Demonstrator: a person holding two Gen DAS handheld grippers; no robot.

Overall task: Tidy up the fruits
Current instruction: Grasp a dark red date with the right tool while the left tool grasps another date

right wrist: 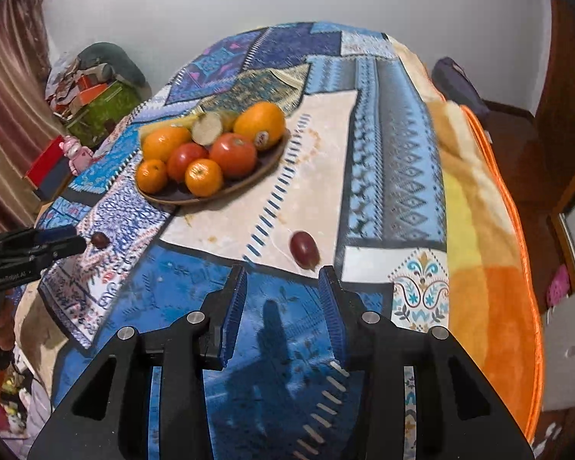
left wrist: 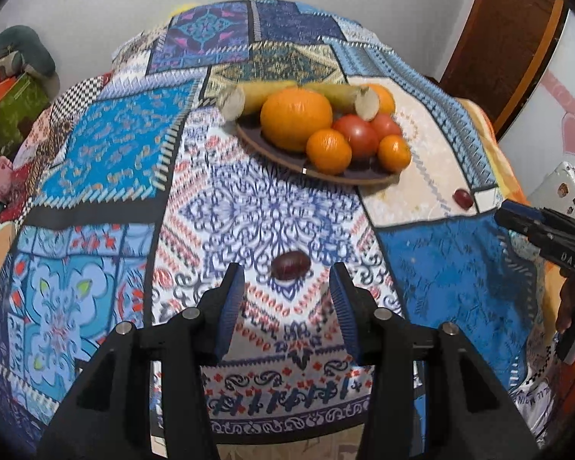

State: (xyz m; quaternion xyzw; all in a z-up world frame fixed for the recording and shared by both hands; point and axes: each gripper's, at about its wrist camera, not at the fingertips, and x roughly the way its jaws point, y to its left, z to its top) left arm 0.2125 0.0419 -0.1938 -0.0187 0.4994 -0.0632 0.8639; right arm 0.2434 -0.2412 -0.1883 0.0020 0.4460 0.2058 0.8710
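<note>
A brown plate (left wrist: 283, 161) (right wrist: 272, 163) holds oranges (left wrist: 296, 119), tomatoes (left wrist: 356, 135) and yellow-green bananas (left wrist: 264, 94) on the patterned cloth. One dark red grape (left wrist: 290, 264) lies just ahead of my left gripper (left wrist: 289, 281), which is open and empty; this grape also shows in the right wrist view (right wrist: 100, 240). A second grape (right wrist: 304, 249) (left wrist: 463, 197) lies just ahead of my right gripper (right wrist: 283, 281), slightly right of centre; this gripper is open and empty. The right gripper shows at the left view's right edge (left wrist: 533, 226), the left gripper at the right view's left edge (right wrist: 53, 243).
The patchwork cloth (left wrist: 107, 153) covers a bed-like surface over an orange blanket (right wrist: 494, 268). Cluttered boxes (right wrist: 96, 103) and a pink toy (right wrist: 76, 155) stand at the far left. A wooden door (left wrist: 510, 38) is at the far right.
</note>
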